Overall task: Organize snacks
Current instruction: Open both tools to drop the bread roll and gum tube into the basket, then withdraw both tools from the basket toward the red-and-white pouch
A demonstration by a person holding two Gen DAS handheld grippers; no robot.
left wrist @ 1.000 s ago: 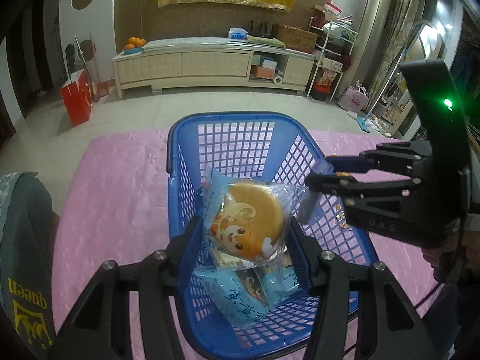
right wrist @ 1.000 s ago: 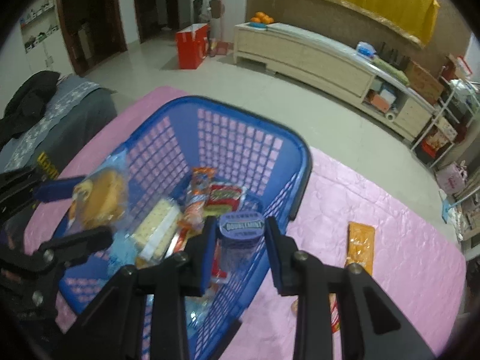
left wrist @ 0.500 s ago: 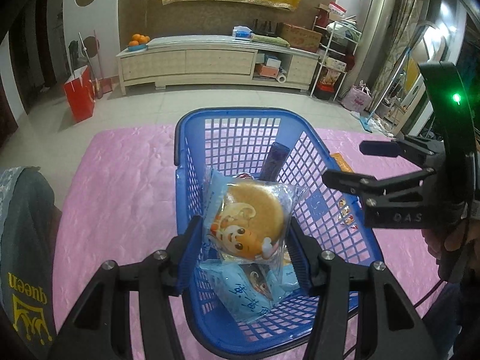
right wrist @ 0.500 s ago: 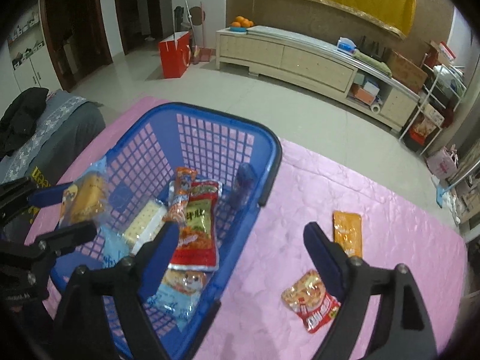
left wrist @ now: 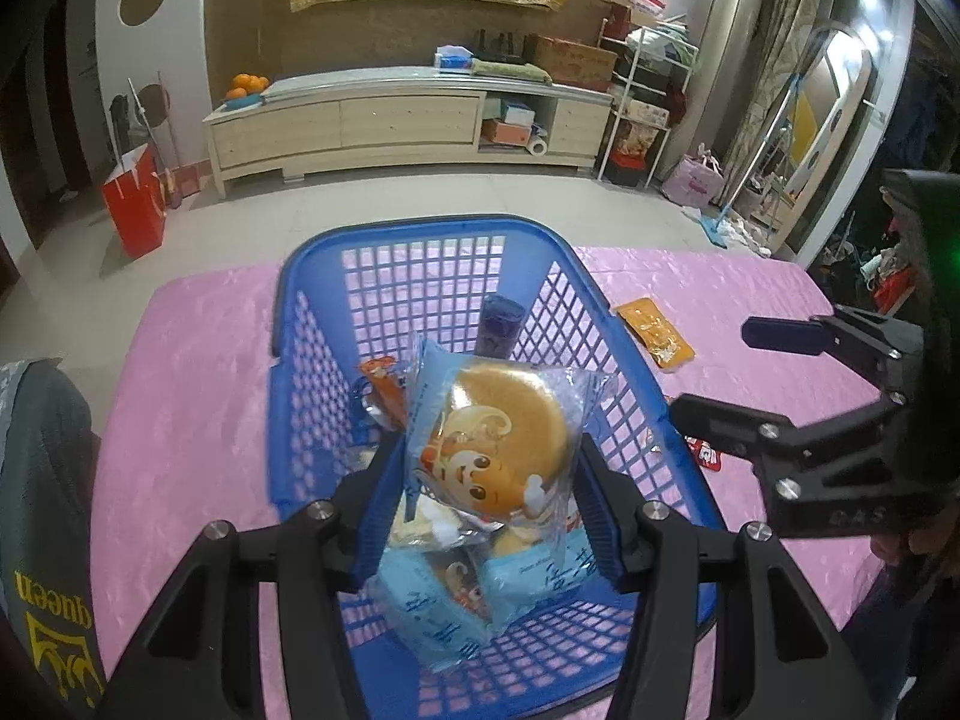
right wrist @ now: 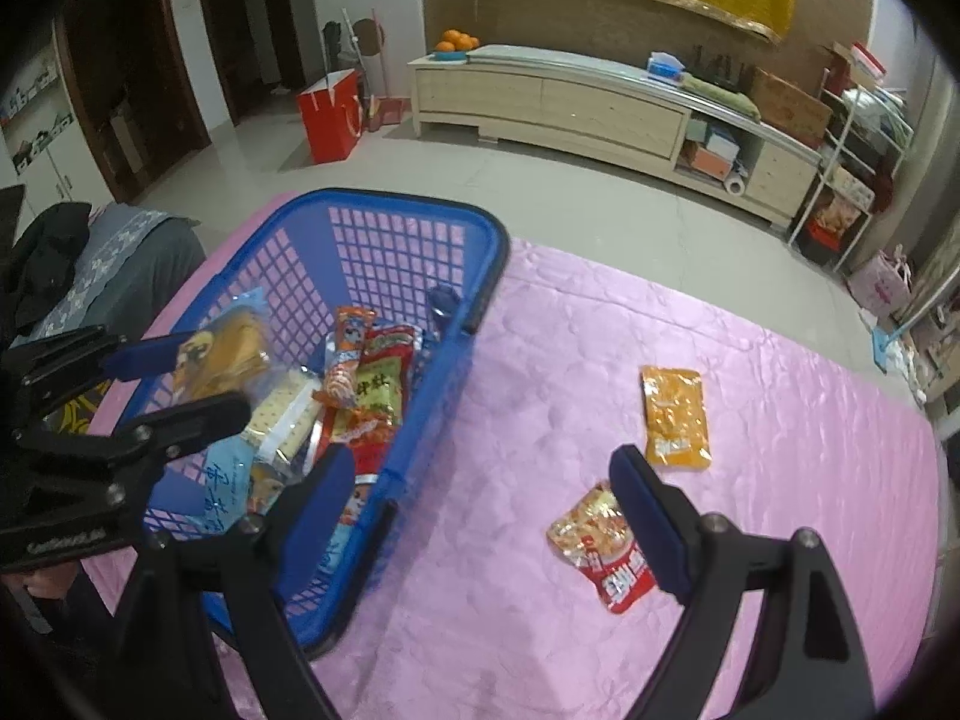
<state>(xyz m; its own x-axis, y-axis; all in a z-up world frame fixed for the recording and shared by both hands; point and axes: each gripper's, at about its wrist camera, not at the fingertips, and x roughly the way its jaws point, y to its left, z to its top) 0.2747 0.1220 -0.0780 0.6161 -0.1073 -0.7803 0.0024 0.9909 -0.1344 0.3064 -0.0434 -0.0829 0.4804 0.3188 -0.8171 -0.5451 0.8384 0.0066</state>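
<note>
Pink tablecloth (right wrist: 750,372), lower frame: blue basket (left wrist: 312,276) at centre. Left gripper (left wrist: 489,480) clamps a wrapped cake (left wrist: 504,444) above it; release low. Right gripper (right wrist: 480,510) gapes empty above the red-and-yellow packet (right wrist: 603,546).

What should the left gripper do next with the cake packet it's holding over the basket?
Probably open and drop it. The left gripper is clamped on the cake packet above the snacks inside the blue basket, so release should land it there.
</note>
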